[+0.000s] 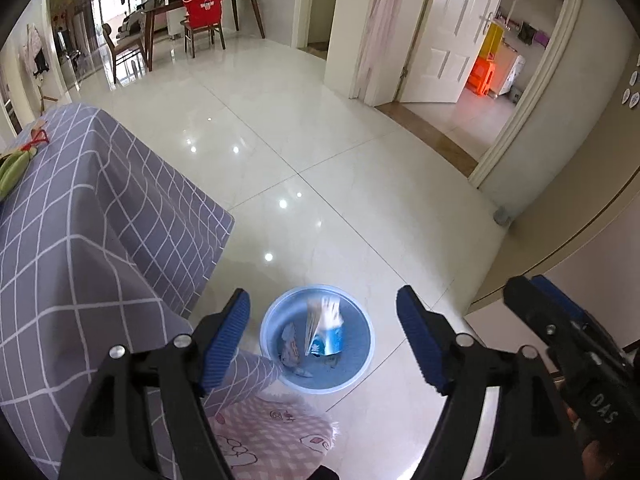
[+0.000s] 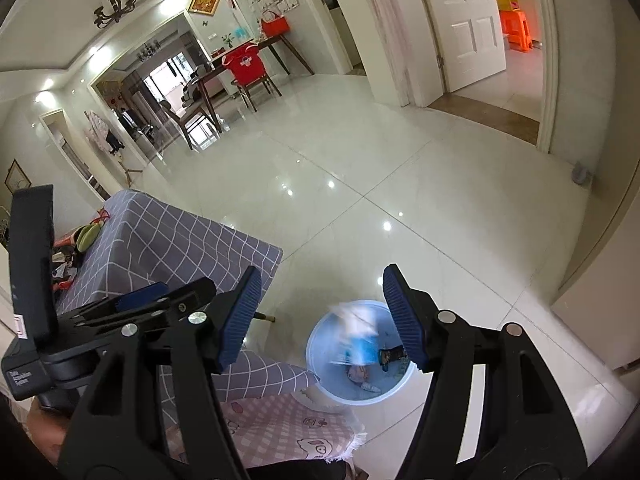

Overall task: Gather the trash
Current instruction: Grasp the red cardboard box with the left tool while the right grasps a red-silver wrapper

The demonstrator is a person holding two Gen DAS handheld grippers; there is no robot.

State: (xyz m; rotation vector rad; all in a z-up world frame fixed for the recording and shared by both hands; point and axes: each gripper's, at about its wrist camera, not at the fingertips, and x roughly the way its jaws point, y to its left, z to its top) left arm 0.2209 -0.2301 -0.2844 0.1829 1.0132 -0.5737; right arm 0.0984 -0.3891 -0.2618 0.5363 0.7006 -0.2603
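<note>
hovering above the blue bin [image 1: 272,344], both claws gape, a wrapper [image 1: 326,330] inside.

The mouth of the blue bin [image 1: 280,356] lay unobstructed from above. The draped tablecloth [image 1: 100,216] crowded its lower-left rim. The tiled floor [image 1: 360,200] toward the upper right stood clear.

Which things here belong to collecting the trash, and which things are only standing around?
For the job:
- blue bin
- blue-white packet over the bin, blurred
- wrappers in the bin
- left gripper, open
- right gripper, open

Only around:
- checked tablecloth
- pink cloth
- red chair
</note>
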